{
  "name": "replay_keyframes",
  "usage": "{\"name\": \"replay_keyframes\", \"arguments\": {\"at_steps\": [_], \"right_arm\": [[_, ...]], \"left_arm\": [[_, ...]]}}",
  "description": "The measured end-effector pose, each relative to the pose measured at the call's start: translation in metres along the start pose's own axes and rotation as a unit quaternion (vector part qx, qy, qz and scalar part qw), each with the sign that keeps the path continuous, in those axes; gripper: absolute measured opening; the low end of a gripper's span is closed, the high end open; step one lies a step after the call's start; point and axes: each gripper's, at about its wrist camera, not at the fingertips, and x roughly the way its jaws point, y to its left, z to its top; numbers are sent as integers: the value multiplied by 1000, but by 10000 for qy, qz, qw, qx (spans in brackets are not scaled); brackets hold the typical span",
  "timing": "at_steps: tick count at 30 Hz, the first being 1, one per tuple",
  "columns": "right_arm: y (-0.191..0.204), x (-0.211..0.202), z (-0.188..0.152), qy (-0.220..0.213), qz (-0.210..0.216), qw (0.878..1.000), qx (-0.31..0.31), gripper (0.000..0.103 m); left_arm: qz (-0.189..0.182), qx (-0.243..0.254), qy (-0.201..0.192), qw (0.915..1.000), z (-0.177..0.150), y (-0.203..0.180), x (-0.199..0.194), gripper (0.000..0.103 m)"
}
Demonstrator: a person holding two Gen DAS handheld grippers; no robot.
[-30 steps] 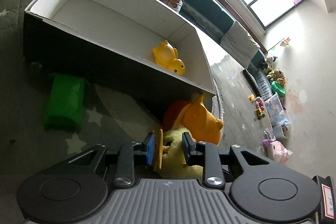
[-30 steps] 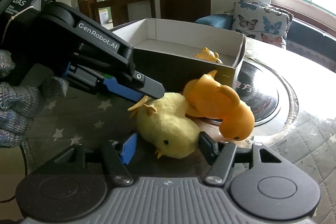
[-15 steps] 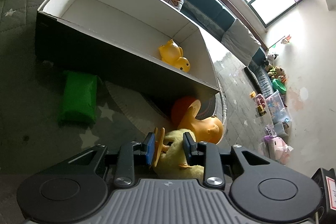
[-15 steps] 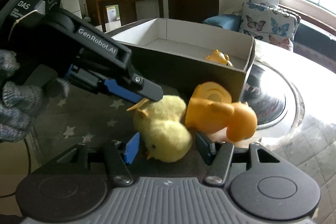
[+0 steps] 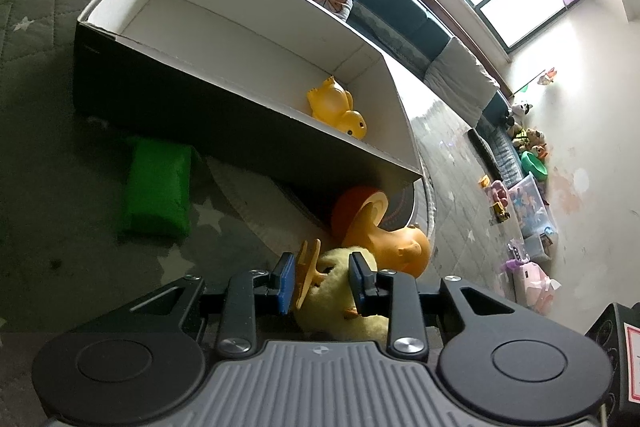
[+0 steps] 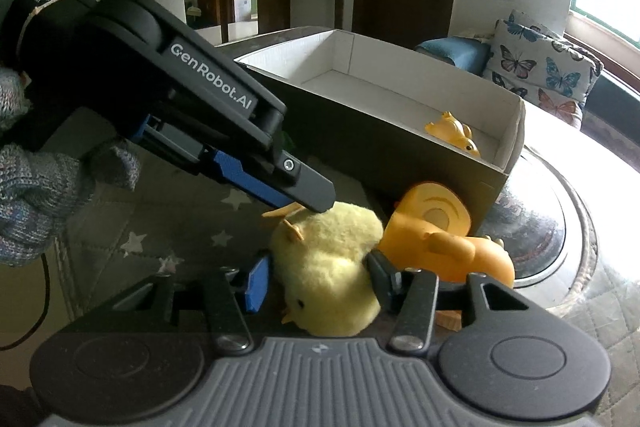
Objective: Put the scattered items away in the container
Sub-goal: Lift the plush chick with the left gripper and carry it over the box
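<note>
A fluffy yellow plush chick point(image 6: 328, 267) lies on the star-patterned grey cloth in front of the open cardboard box point(image 6: 400, 147). My left gripper point(image 5: 322, 279) is shut on the chick point(image 5: 340, 307), pinching its orange foot end. My right gripper point(image 6: 316, 283) straddles the chick's body with its fingers open beside it. An orange rubber duck point(image 6: 448, 235) lies tipped over against the chick, also in the left wrist view point(image 5: 384, 231). A small yellow rubber duck point(image 5: 336, 107) lies inside the box point(image 5: 248, 39), also in the right wrist view point(image 6: 454, 133).
A green soft block point(image 5: 158, 183) lies on the cloth left of the box. A round dark glass plate point(image 6: 548, 219) sits at the table's right. A butterfly cushion point(image 6: 540, 63) and sofa lie behind the box. Toys litter the floor by the wall point(image 5: 524, 187).
The orange duck has tipped over onto its side beside the chick. My right gripper has moved in around the chick. My left gripper keeps its hold on it.
</note>
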Motion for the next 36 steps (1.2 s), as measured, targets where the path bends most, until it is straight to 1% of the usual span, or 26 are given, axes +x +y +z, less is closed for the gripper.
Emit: {"name": "replay_keyframes", "arguments": {"at_steps": [6,12,18,23,28,32,36], "right_arm": [[4,1,-2,-11,-46,10000,-5,49],[4,-7,0,-110,21,9999,72,46],[4,-22,14,-387,32,9992,55,46],[-3,-28,37,-696,-100,9975,-66,46],[-18,-21,70,-969,-233,9949,-180,46],[-29,-3,94,-1020,-300,9941,-234,46],[-43,26,110,-873,-242,9958,-160,46]], "left_arm": [[-5,26,11,10000,-1,-2,0,32],[3,107,-6,9999,-2,-7,-9,31],[-82,188,-251,9995,7,-16,-30,31],[-85,381,-596,9975,29,-30,-46,31],[-11,576,-950,9938,63,-45,-52,31],[105,609,-1106,9919,90,-50,-43,31],[228,487,-1083,9927,113,-43,-21,31]]}}
